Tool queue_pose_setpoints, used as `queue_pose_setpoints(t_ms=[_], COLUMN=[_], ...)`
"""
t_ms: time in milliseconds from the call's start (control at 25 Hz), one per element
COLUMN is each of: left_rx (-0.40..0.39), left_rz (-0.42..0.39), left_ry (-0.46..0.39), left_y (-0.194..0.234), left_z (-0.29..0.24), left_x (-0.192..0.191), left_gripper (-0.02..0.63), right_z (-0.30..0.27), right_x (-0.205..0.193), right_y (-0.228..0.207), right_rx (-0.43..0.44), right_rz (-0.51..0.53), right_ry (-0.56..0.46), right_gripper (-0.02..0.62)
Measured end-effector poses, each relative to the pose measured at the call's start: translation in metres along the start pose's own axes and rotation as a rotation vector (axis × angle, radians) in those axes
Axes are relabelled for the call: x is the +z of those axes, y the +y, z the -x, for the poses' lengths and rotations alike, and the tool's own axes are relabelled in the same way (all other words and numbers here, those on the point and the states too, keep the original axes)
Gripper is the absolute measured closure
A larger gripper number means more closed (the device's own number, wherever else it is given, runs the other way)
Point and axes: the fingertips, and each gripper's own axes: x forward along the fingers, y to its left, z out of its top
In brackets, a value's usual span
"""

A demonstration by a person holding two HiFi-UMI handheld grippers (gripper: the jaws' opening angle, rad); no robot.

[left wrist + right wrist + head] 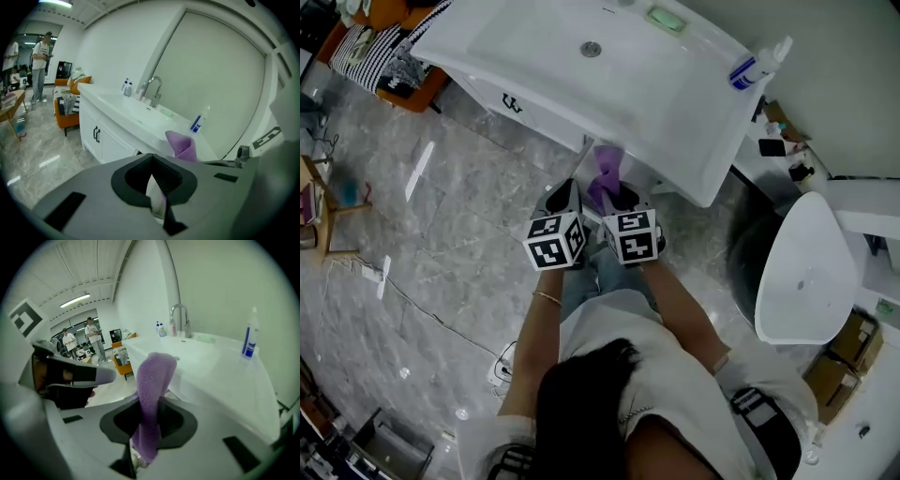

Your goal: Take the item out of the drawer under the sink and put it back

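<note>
Purple cloth (152, 380) sits clamped in right tongs (143, 446); head view hides the grip.

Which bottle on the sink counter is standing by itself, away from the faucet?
The tall spray bottle with the blue label: it stands alone, while the small bottles huddle beside the faucet.

Green soap (205, 338) lies just beside the tap (180, 317); a spray bottle (250, 338) stands farther off, small bottles (161, 329) on the tap's other side.
</note>
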Motion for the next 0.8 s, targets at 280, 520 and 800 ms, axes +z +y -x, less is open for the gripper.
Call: queue_pose_setpoints(t_ms=[280, 520, 800], left_rx=[-0.081, -0.118, -0.162], left_rz=[-0.065, -0.108, -0.160], left_ry=[-0.131, -0.184, -0.253], left_y=[-0.014, -0.020, -0.049], left_z=[0.045, 0.073, 0.094], left_x=[0.039, 0.058, 0.064], left_gripper=[0.603, 0.603, 0.603], right_z=[0.043, 0.073, 0.111], right_x=[0.052, 0.070, 0.076], right_y=[0.018, 0.037, 0.037], right_rx=[-0.076, -0.112, -0.161], right_rz=[0.026, 0.034, 0.051], right_ry=[-0.163, -0.233, -0.304], right_gripper=[0.503, 0.503, 0.503])
